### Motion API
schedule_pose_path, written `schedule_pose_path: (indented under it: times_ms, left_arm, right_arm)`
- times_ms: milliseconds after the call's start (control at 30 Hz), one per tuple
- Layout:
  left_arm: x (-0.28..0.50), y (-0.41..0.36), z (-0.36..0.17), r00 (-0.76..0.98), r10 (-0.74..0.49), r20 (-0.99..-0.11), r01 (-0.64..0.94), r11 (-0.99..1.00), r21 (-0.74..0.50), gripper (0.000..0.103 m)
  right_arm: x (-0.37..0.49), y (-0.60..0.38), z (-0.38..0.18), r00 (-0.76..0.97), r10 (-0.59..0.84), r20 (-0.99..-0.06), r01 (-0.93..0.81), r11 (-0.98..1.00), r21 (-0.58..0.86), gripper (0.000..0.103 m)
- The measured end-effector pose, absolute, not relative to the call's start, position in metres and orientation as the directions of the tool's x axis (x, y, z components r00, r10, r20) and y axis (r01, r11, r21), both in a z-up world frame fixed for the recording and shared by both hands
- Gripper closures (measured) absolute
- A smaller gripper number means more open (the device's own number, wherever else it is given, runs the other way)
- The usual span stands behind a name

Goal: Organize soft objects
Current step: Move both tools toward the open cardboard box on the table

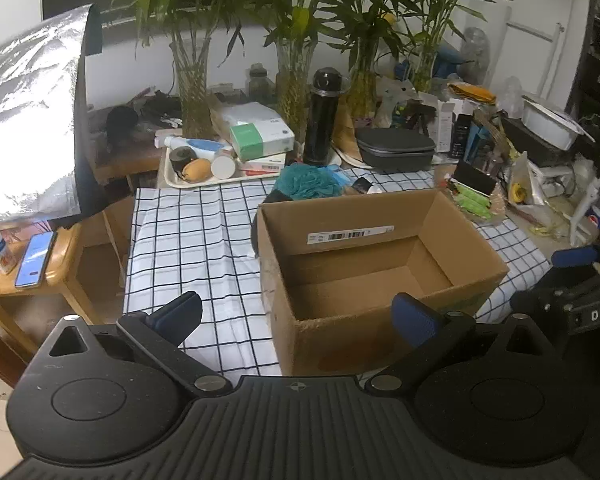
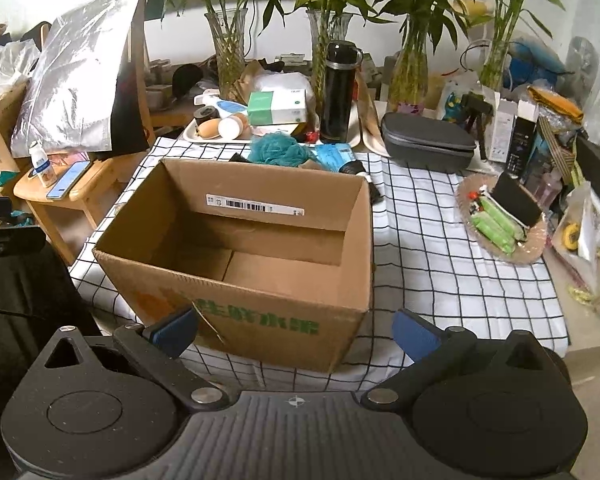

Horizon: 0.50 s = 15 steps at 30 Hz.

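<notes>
On the counter w/ the black-and-white checked cloth (image 2: 420, 248), a big brown cardboard box (image 2: 260, 264) sits open near the front edge. Nothing in it, just a white barcode sticker (image 2: 255, 205) on the inside of the far wall & green letters on the front.

Soft things are behind the box, toward the back edge: a fluffy teal mesh bath sponge (image 2: 278, 150) right past the far wall of the box, w/ a flat blue packet (image 2: 334, 157) just beside it. Can't tell if sponge touches the box.

Left claw (image 1: 298, 314) is wide apart, holding nothing, up over the near left corner of the box. Right claw (image 2: 296, 330) is also wide apart & holding nothing, in front of the box's printed side.

Back of counter is crowded: a tall black metal bottle (image 2: 338, 92) standing up, a white tray (image 2: 216, 136) w/ a green-and-white carton (image 2: 276, 108) & small jars, a dark grey zip case (image 2: 428, 144), glass vases of green bamboo plants (image 2: 228, 52). Near the right edge a round woven plate (image 2: 534, 248) holds green wrapped packs (image 2: 496, 226).

Left of the counter, a small wooden side table (image 2: 96, 180) has a blue phone (image 2: 68, 184) & a little white bottle (image 2: 42, 164).
</notes>
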State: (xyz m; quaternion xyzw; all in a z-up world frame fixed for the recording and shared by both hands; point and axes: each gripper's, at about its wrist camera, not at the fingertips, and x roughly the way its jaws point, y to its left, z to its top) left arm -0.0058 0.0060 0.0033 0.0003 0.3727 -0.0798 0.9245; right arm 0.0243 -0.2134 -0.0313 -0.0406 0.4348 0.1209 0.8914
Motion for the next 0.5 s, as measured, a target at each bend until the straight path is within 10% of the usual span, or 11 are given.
schedule_pose_path:
  times_ms: [500]
  left_arm:
    - [0.03, 0.008, 0.001, 0.751, -0.125, -0.649, 0.081, 0.992, -0.098, 0.0]
  right_arm:
    - [0.046, -0.23, -0.051, 0.576, 0.228, -0.785, -0.274, 0.959, 0.077, 0.0]
